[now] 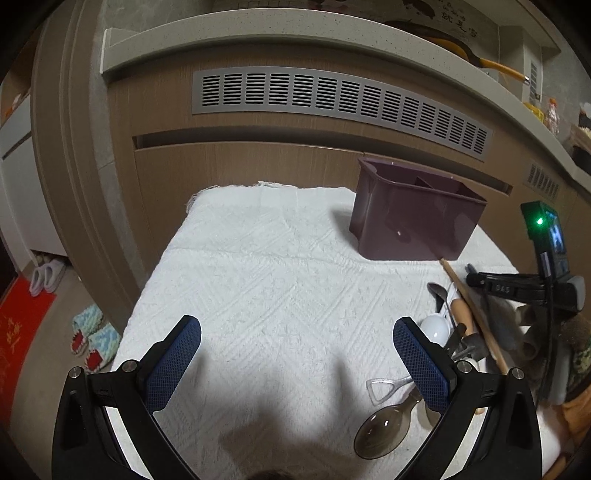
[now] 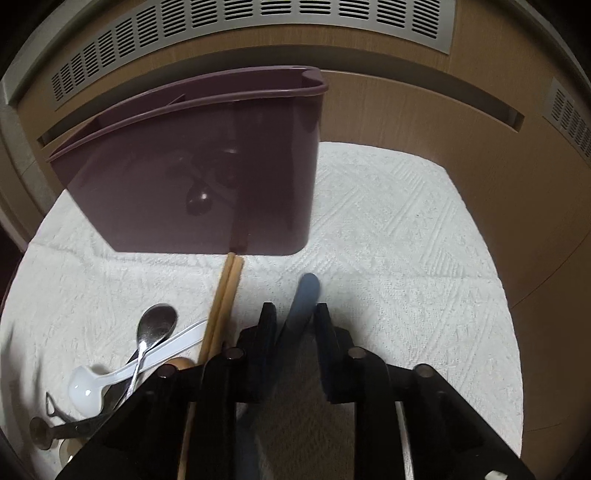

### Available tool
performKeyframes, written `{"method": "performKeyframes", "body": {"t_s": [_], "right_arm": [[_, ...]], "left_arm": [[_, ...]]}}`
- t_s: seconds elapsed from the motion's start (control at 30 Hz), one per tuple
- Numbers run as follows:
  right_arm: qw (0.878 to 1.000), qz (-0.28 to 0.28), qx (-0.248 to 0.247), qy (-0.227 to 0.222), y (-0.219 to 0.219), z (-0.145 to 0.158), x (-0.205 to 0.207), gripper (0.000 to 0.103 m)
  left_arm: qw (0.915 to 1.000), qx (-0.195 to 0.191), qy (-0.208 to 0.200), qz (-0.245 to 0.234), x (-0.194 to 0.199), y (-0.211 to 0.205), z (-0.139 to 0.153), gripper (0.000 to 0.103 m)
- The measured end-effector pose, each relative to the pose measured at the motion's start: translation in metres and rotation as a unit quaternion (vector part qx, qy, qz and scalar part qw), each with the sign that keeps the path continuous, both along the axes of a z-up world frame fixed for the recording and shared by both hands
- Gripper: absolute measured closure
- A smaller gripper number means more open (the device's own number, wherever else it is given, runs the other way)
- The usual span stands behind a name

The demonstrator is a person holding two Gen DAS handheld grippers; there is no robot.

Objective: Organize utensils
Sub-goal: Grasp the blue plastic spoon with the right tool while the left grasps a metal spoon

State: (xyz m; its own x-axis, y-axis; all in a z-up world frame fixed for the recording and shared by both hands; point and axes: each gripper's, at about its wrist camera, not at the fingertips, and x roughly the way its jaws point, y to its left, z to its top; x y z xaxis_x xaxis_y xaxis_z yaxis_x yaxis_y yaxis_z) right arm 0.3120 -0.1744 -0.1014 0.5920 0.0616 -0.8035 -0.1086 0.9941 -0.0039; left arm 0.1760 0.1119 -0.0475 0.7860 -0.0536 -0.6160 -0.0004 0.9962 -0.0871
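The left gripper (image 1: 297,352) hangs wide open, while the right gripper (image 2: 294,317) is pinched nearly closed.

Readable text, left wrist view only: Chinese characters "就是富" on the wall picture (image 1: 439,18) at top right, other characters there too blurred. Gold characters on the red mat (image 1: 22,332), illegible. Embossed mark on the black clamp (image 1: 502,288) reads roughly "BAS", unsure. Right wrist view: none.

The white cloth (image 1: 266,266) lies bare left of the purple bin (image 1: 413,221), giving a gripper free passage there, while chopsticks (image 2: 225,295), spoons (image 2: 155,328) and other utensils crowd the stretch before the bin.
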Motion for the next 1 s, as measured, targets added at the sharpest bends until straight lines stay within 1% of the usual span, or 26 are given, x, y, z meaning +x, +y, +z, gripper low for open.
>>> {"method": "performKeyframes", "body": {"t_s": [0.03, 0.1, 0.23, 0.3, 0.37, 0.4, 0.43, 0.47, 0.5, 0.53, 0.57, 0.6, 0.67, 0.77, 0.87, 0.93, 1.0], "right_arm": [[1.0, 0.003, 0.004, 0.001, 0.0, 0.001, -0.001, 0.087], [1.0, 0.011, 0.015, -0.002, -0.002, 0.006, -0.007, 0.096], [0.999, 0.028, 0.03, -0.033, -0.005, 0.028, -0.031, 0.097], [0.997, 0.036, 0.042, -0.048, -0.011, 0.04, -0.043, 0.097], [0.996, 0.041, 0.051, -0.062, -0.016, 0.051, -0.057, 0.097], [0.995, 0.043, 0.054, -0.068, -0.017, 0.057, -0.065, 0.097], [0.995, 0.045, 0.057, -0.073, -0.02, 0.062, -0.072, 0.097], [0.994, 0.048, 0.061, -0.078, -0.022, 0.067, -0.08, 0.097], [0.993, 0.05, 0.064, -0.082, -0.024, 0.071, -0.086, 0.097], [0.993, 0.054, 0.067, -0.084, -0.025, 0.075, -0.093, 0.097], [0.992, 0.056, 0.07, -0.087, -0.026, 0.078, -0.1, 0.097], [0.992, 0.058, 0.073, -0.089, -0.027, 0.08, -0.104, 0.097], [0.99, 0.065, 0.078, -0.096, -0.031, 0.082, -0.112, 0.097], [0.988, 0.071, 0.084, -0.105, -0.035, 0.086, -0.124, 0.097], [0.987, 0.075, 0.094, -0.105, -0.038, 0.087, -0.13, 0.097], [0.987, 0.076, 0.095, -0.105, -0.039, 0.085, -0.132, 0.097], [0.987, 0.077, 0.095, -0.107, -0.039, 0.085, -0.133, 0.097]], "left_arm": [[1.0, 0.003, 0.003, -0.002, 0.0, -0.001, 0.0, 0.0], [0.9999, 0.008, 0.006, -0.004, -0.001, -0.003, 0.001, 0.0], [0.9994, 0.032, 0.007, -0.014, -0.006, -0.017, 0.002, 0.0], [0.9986, 0.036, 0.006, -0.038, -0.009, -0.028, 0.002, 0.0], [0.9962, 0.029, 0.006, -0.082, -0.013, -0.041, 0.002, 0.002], [0.9944, 0.029, 0.008, -0.101, -0.014, -0.048, 0.001, 0.006], [0.9924, 0.034, 0.011, -0.118, -0.015, -0.055, 0.0, 0.014], [0.9896, 0.042, 0.016, -0.137, -0.014, -0.063, -0.002, 0.02], [0.987, 0.047, 0.023, -0.152, -0.012, -0.069, -0.004, 0.03], [0.9844, 0.049, 0.033, -0.166, -0.01, -0.074, -0.007, 0.038], [0.9811, 0.049, 0.046, -0.182, -0.006, -0.079, -0.01, 0.042], [0.9782, 0.047, 0.054, -0.195, -0.005, -0.083, -0.012, 0.043], [0.9696, 0.052, 0.067, -0.23, 0.0, -0.094, -0.014, 0.044], [0.9586, 0.087, 0.08, -0.259, 0.008, -0.112, -0.018, 0.045], [0.9515, 0.109, 0.108, -0.267, 0.022, -0.126, -0.026, 0.048], [0.9491, 0.112, 0.132, -0.263, 0.033, -0.133, -0.033, 0.057], [0.9469, 0.107, 0.159, -0.258, 0.043, -0.137, -0.04, 0.059]]}}
